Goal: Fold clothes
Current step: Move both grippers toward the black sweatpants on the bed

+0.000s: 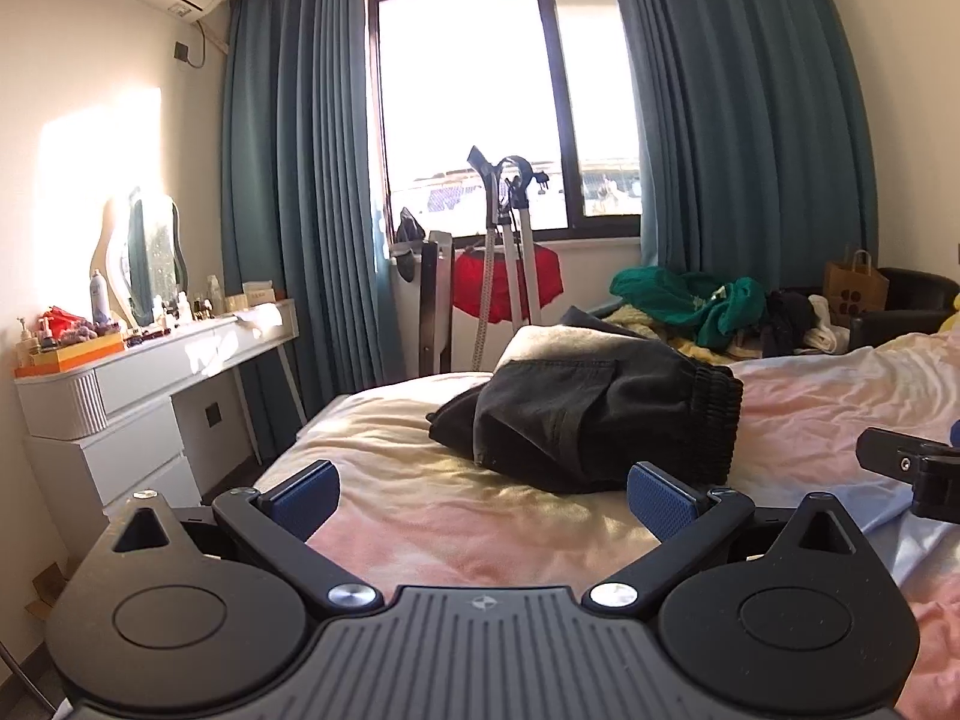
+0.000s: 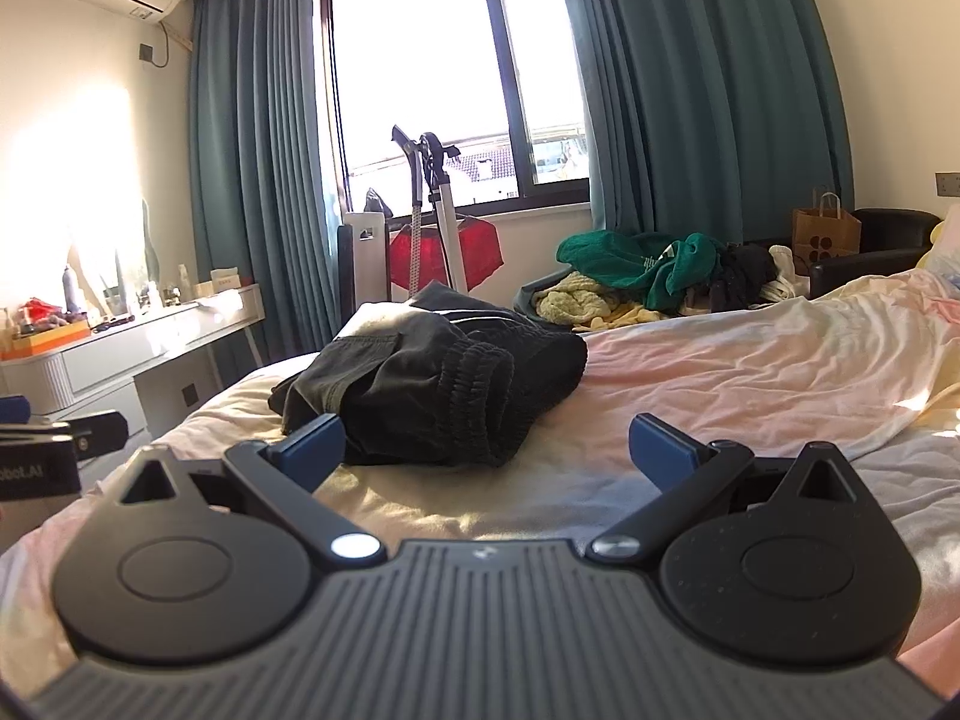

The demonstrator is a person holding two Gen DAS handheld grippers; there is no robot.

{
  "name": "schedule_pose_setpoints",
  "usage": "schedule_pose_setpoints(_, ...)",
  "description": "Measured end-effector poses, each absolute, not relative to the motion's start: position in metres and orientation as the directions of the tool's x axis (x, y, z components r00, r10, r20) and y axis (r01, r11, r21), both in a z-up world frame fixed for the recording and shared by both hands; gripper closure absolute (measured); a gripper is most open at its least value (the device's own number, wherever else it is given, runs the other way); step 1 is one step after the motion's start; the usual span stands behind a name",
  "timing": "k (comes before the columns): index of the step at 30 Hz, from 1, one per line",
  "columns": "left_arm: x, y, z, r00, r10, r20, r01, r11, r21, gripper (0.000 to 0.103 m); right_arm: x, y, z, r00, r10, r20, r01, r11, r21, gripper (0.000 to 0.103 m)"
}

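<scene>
Dark garment [image 1: 600, 414]: bundled heap on bed [image 1: 420, 516], unfolded. Left gripper [image 1: 483, 498]: jaws apart, empty, just short of heap. Right gripper [image 2: 486, 456]: jaws apart, empty, near waistband. Clothes pile [image 2: 648, 279] beyond bed, untouched. Folding apparently not started.

1. The bed [image 1: 540, 540] had a rumpled sheet in pale pink and yellow.
2. A pile of dark clothes [image 1: 600, 420] lay right on the sheet, near the middle.
3. More clothes [image 2: 636, 276], green, yellow and black, lay heaped at the far edge of the bed.
</scene>
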State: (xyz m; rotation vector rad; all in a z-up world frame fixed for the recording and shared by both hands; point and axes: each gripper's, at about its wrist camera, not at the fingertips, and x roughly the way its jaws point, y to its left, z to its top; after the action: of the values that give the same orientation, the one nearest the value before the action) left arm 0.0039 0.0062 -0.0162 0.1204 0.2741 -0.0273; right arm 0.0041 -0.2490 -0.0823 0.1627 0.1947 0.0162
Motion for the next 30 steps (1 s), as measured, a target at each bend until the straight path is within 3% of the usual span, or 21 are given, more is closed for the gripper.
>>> schedule_pose_setpoints(12, 0.004, 0.020, -0.014, 0.970, 0.011, -0.244, 0.019, 0.993, 0.120, 0.000, 0.022, -0.210, -0.062, 0.961, 0.057, -0.270, -0.016, 0.988, 0.151, 0.000)
schedule_pose_setpoints(17, 0.006, 0.024, -0.021, 0.963, -0.030, -0.269, 0.053, 0.995, 0.080, 0.000, 0.034, -0.209, -0.013, 0.978, -0.012, -0.208, 0.027, 0.997, 0.073, 0.000)
schedule_pose_setpoints(20, 0.008, 0.019, -0.027, 0.960, -0.051, -0.276, 0.076, 0.994, 0.081, 0.000, 0.042, -0.224, -0.005, 0.974, -0.056, -0.221, 0.082, 0.991, 0.110, 0.000)
schedule_pose_setpoints(25, 0.014, 0.011, -0.041, 0.956, -0.085, -0.279, 0.108, 0.992, 0.069, 0.000, 0.035, -0.248, -0.040, 0.967, -0.051, -0.251, 0.090, 0.985, 0.146, 0.000)
schedule_pose_setpoints(30, 0.030, -0.003, -0.054, 0.929, -0.116, -0.353, 0.141, 0.989, 0.047, 0.000, 0.036, -0.256, -0.063, 0.942, -0.069, -0.330, 0.126, 0.980, 0.154, 0.000)
